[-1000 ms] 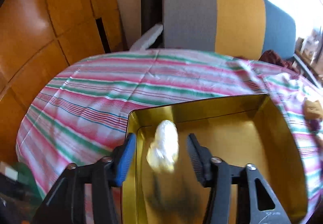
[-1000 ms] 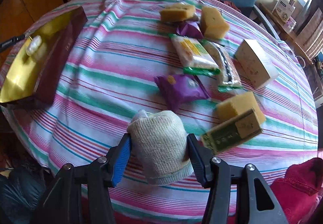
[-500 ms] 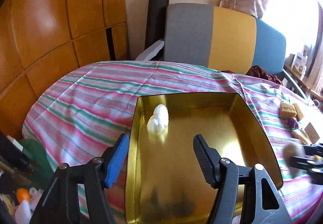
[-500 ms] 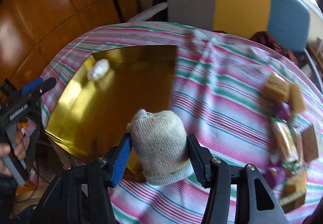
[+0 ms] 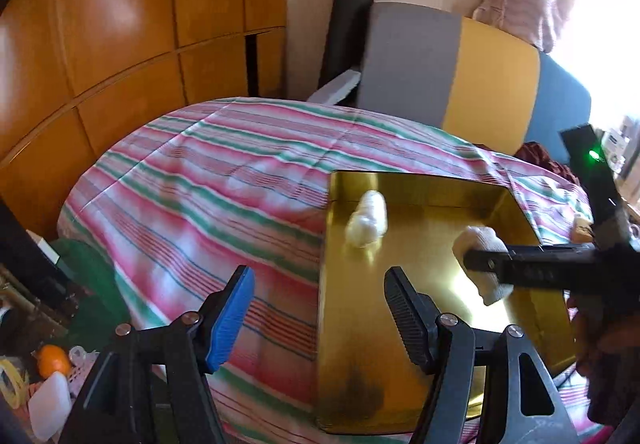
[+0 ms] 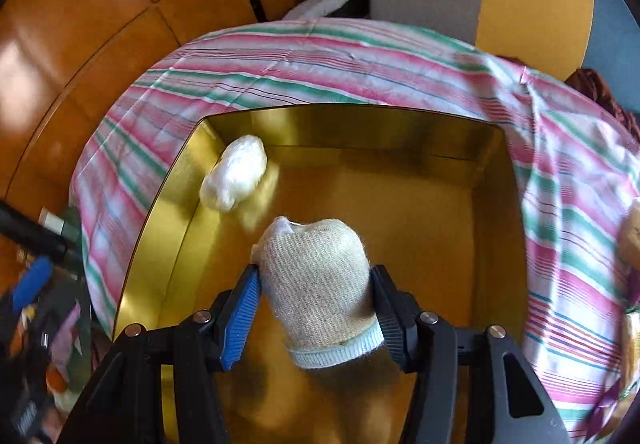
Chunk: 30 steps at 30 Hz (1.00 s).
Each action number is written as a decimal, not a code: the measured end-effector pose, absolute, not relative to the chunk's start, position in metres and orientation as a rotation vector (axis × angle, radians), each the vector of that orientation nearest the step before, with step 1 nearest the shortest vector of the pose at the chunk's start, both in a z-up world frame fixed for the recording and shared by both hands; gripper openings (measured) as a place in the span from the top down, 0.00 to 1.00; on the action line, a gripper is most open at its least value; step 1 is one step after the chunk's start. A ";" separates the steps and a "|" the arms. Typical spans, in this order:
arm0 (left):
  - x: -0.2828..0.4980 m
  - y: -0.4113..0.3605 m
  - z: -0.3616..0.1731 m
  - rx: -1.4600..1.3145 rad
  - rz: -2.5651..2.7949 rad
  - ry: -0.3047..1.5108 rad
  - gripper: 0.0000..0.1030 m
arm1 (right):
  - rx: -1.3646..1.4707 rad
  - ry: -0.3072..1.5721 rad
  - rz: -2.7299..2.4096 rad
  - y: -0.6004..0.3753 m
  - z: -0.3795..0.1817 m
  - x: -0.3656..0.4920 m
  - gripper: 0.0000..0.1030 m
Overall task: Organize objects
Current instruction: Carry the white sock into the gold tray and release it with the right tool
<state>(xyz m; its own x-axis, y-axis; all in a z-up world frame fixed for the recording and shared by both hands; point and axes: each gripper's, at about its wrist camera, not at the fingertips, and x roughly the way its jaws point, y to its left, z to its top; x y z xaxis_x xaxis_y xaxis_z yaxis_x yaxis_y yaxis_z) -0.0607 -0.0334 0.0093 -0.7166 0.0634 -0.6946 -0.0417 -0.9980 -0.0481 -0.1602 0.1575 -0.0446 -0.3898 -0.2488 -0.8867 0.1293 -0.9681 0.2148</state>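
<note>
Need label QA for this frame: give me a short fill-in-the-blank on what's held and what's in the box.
1. The right hand-held gripper is clamped on a rolled beige knitted ____.
2. The crumpled white plastic bundle lies inside the shiny ____-coloured rectangular box.
3. The box rests on a pink, green and white ____ tablecloth.
4. The left hand-held gripper holds ____.

Missing words: sock; gold; striped; nothing

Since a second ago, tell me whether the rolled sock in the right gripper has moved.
Yes. The rolled sock, clamped in the right gripper, was over the striped tablecloth near the snacks; now it hangs over the gold box, beside the white bundle.
</note>
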 end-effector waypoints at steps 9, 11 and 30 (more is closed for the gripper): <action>-0.063 -0.056 -0.003 -1.217 2.900 -0.072 0.31 | 1.624 -0.299 -2.395 0.129 -0.061 -0.201 0.43; -0.063 -0.057 -0.005 -1.225 2.904 -0.070 0.30 | 1.601 -0.314 -2.387 0.125 -0.058 -0.203 0.43; -0.052 -0.037 -0.007 -1.194 2.881 -0.037 0.25 | 1.379 -0.153 -2.681 0.200 -0.004 -0.091 0.37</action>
<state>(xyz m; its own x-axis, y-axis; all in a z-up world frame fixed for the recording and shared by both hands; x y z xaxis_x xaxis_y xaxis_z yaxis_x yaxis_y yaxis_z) -0.0522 -0.0365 -0.0066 -0.7068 0.0303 -0.7067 -0.0120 -0.9995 -0.0308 -0.0907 0.1998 -0.0039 -0.5765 -0.1547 -0.8023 0.0626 -0.9874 0.1453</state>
